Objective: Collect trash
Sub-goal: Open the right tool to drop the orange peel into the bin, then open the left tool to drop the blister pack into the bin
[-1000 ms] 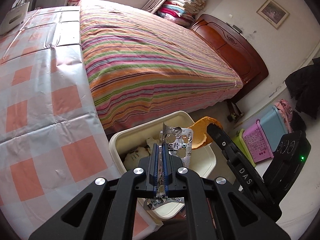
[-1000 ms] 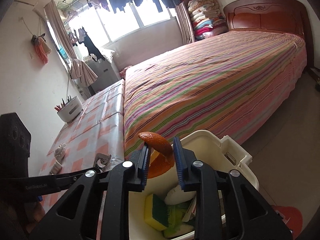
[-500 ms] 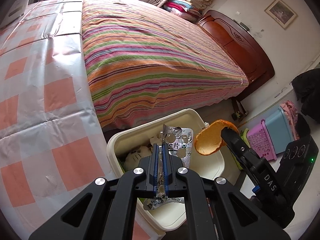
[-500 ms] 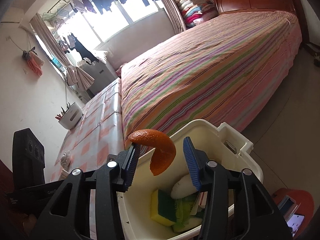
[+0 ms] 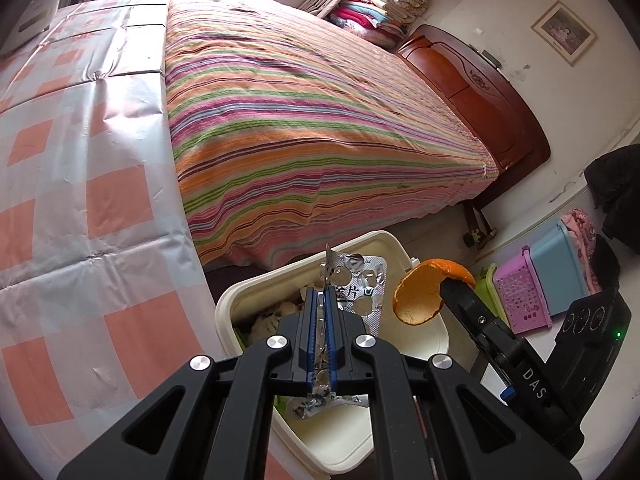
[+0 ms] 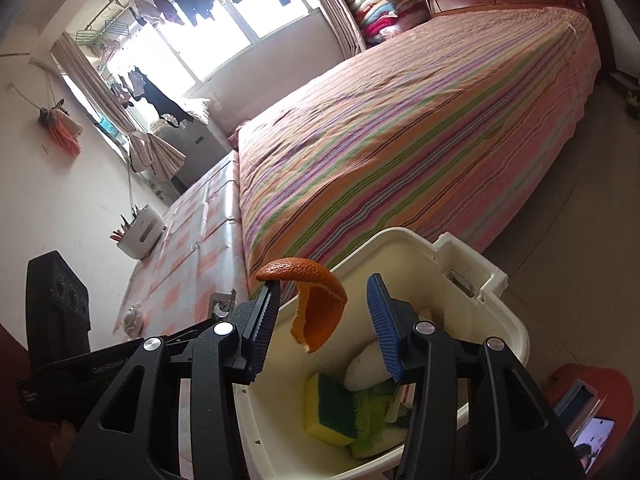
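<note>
My left gripper [image 5: 320, 300] is shut on a silver pill blister pack [image 5: 362, 286] and holds it above the cream trash bin [image 5: 424, 340]. My right gripper [image 6: 326, 300] is open over the same bin [image 6: 492, 328]. A curled orange peel [image 6: 318, 308] hangs from its left finger [image 6: 266, 312], clear of the right one. The peel also shows in the left wrist view [image 5: 424, 296], on the tip of the right gripper. In the bin lie a yellow-green sponge [image 6: 326, 412], a white lump [image 6: 366, 364] and crumpled wrappers.
A bed with a striped cover [image 5: 312, 128] stands behind the bin. A table with an orange-checked cloth [image 5: 80, 216] is to the left. Pink and blue baskets [image 5: 540, 284] stand on the floor at the right. A white holder [image 6: 140, 236] stands on the table's far side.
My right gripper has opened wide, and the orange peel now hangs from one finger only. My left gripper still holds the blister pack over the bin.
</note>
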### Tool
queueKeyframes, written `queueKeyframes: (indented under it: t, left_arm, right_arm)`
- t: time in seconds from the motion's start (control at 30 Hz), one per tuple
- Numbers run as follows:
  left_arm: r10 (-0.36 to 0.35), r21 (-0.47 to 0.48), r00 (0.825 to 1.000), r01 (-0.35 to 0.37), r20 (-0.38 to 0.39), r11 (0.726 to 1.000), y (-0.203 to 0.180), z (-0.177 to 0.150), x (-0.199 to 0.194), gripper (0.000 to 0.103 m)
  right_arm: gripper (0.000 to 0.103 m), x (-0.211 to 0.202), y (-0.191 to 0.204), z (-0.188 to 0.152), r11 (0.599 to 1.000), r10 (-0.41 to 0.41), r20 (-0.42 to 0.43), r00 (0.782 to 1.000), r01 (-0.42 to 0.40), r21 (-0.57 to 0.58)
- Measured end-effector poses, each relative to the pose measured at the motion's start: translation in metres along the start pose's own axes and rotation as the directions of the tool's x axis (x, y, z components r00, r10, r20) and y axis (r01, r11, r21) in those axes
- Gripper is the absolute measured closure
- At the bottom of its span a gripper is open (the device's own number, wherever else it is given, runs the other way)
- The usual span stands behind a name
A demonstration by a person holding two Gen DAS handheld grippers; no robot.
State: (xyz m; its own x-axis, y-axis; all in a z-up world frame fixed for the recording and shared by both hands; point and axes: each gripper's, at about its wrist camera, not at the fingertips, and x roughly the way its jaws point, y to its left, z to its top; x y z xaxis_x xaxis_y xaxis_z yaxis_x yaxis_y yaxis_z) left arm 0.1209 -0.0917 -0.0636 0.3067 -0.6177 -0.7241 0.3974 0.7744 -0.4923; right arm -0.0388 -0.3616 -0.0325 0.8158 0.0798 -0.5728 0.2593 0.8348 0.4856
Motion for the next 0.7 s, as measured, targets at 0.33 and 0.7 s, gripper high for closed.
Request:
queueKeyframes:
  t: [0.33, 0.7]
  left_arm:
    - [-0.004, 0.01, 1.0, 0.004, -0.001, 1.0, -0.002, 0.0, -0.001, 0.098]
    - [-0.001, 0.016, 1.0, 0.001, -0.004, 1.0, -0.003, 0.001, 0.001, 0.098]
  right_arm:
    - [0.055, -0.006, 0.016, 0.001, 0.997, -0.036, 0.022, 0.999, 0.037, -0.067]
    - [0.05, -0.018, 0.021, -0.003, 0.997, -0.049, 0.014, 0.999, 0.05, -0.063]
